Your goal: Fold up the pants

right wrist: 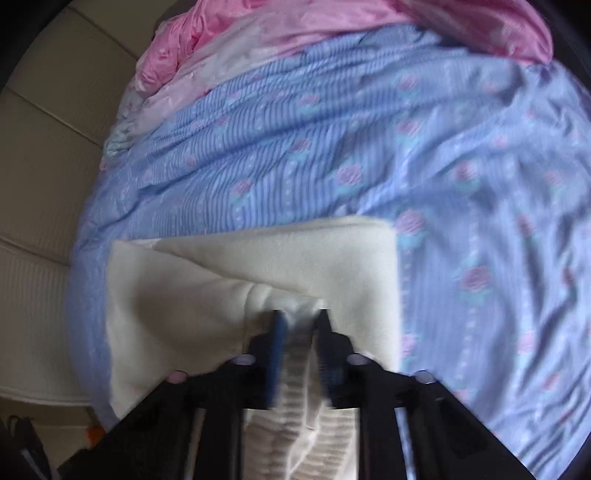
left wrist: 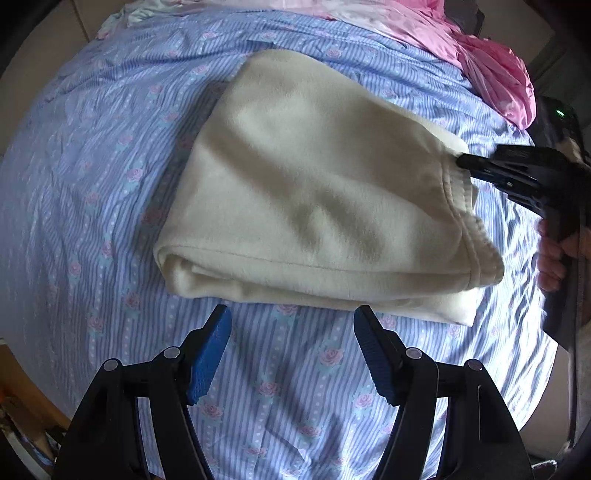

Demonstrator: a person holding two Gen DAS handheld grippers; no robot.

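Observation:
Cream fleece pants [left wrist: 310, 192] lie folded in layers on the blue striped bed sheet [left wrist: 92, 184]. My left gripper [left wrist: 291, 332] is open and empty, just in front of the near folded edge. My right gripper [left wrist: 461, 160] comes in from the right and is shut on the ribbed waistband at the pants' right edge. In the right wrist view the pants [right wrist: 207, 295] fill the lower middle, and the right gripper [right wrist: 299, 317] pinches the bunched waistband between its fingers. The view is blurred.
A pink quilt [left wrist: 491, 66] is bunched at the far right of the bed, also in the right wrist view [right wrist: 369, 22]. A beige wall [right wrist: 48, 147] borders the bed's left side. The holder's hand [left wrist: 550, 258] is at the right edge.

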